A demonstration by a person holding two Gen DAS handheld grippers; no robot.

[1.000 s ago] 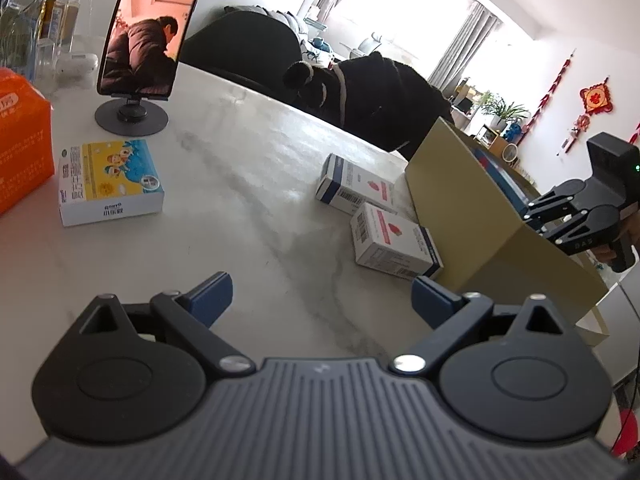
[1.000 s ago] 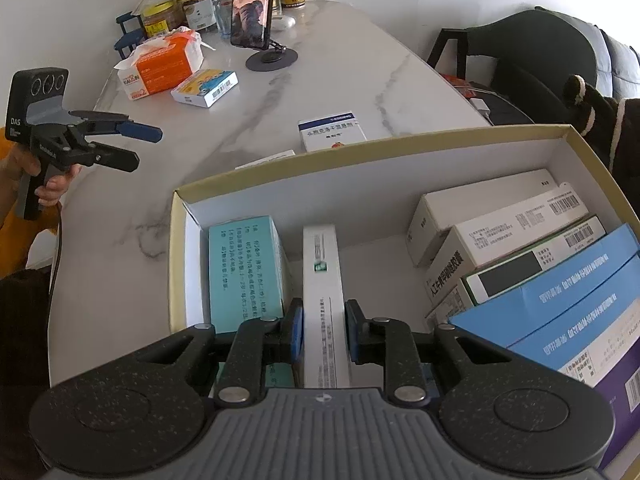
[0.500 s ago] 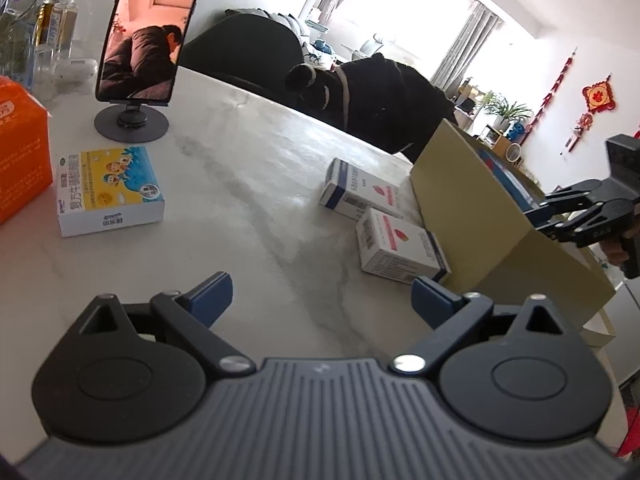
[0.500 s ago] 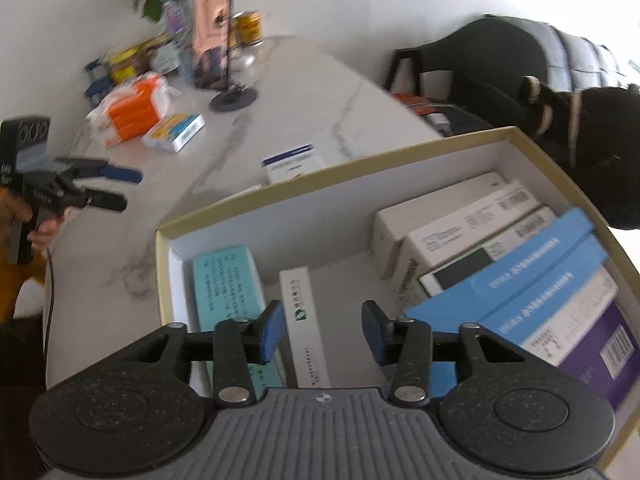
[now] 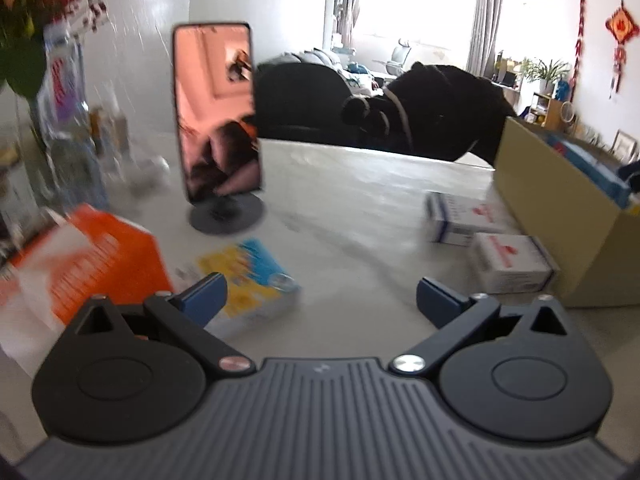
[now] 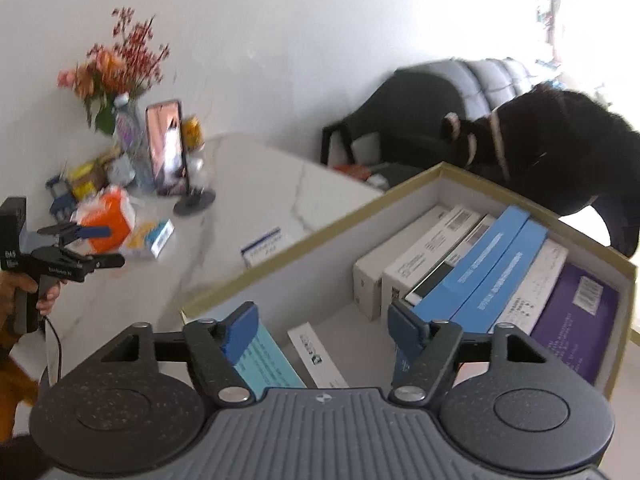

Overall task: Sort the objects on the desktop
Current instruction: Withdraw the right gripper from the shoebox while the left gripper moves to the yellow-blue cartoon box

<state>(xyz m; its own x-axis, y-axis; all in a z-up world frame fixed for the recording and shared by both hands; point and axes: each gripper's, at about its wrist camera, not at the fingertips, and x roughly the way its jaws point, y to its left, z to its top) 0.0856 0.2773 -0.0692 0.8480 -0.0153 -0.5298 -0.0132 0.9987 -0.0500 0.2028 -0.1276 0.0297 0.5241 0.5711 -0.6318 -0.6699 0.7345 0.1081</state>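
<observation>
Over the tan cardboard box [image 6: 320, 236], my right gripper [image 6: 322, 330] has its jaws opening. A slim white box [image 6: 316, 352] stands on edge below the gap, free of the pads, beside a teal box [image 6: 264, 360]. Blue boxes [image 6: 492, 264] and a purple box [image 6: 576, 320] fill the right side. My left gripper [image 5: 320, 300] is wide and still opening, with nothing between its fingers, above a yellow-blue box [image 5: 248, 276]. Two white boxes [image 5: 508, 260] lie against the cardboard box [image 5: 560, 216]. The left gripper [image 6: 112, 246] also shows in the right wrist view.
An orange tissue box [image 5: 92, 256] sits at the left. A phone on a round stand [image 5: 216, 112] is behind it, with a flower vase [image 6: 116, 64], bottles and cans at the table's far end. A dark chair and a black coat [image 5: 440, 112] are beyond the table.
My right gripper let go of the slim white box inside the cardboard box, opened and lifted away. My left gripper swung left toward the yellow-blue box and the tissue box.
</observation>
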